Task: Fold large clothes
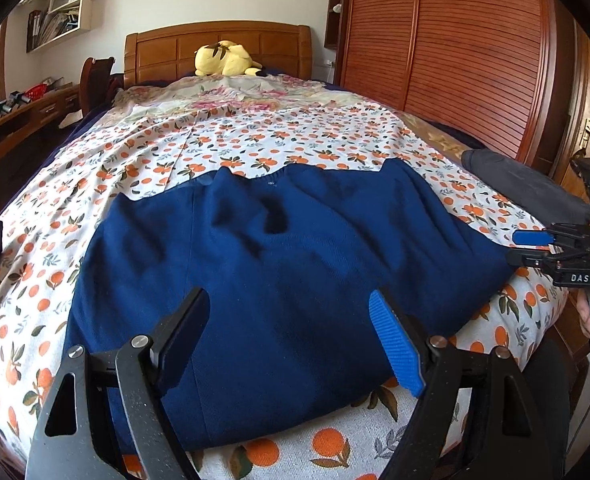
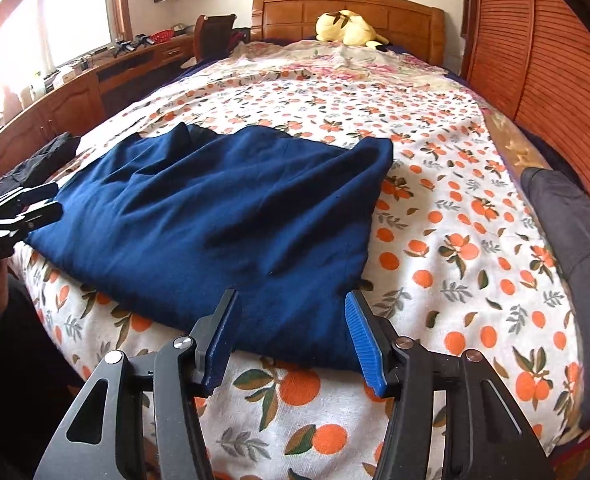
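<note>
Lying partly folded but rumpled on the bed (image 2: pixel 455 216), a navy garment (image 2: pixel 223 216) sits just ahead of both released, empty claws, left claw (image 1: pixel 291 344) and right claw (image 2: pixel 291 340), with further folds likely left.

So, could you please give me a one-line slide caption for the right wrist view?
Open right gripper above the near edge of a navy garment lying on an orange-print bedspread.

Your left gripper (image 1: pixel 291 336) and right gripper (image 2: pixel 291 336) are black, with ribbed blue pads (image 2: pixel 363 344), silver screws behind the jaws, and "DAS" lettering.
</note>
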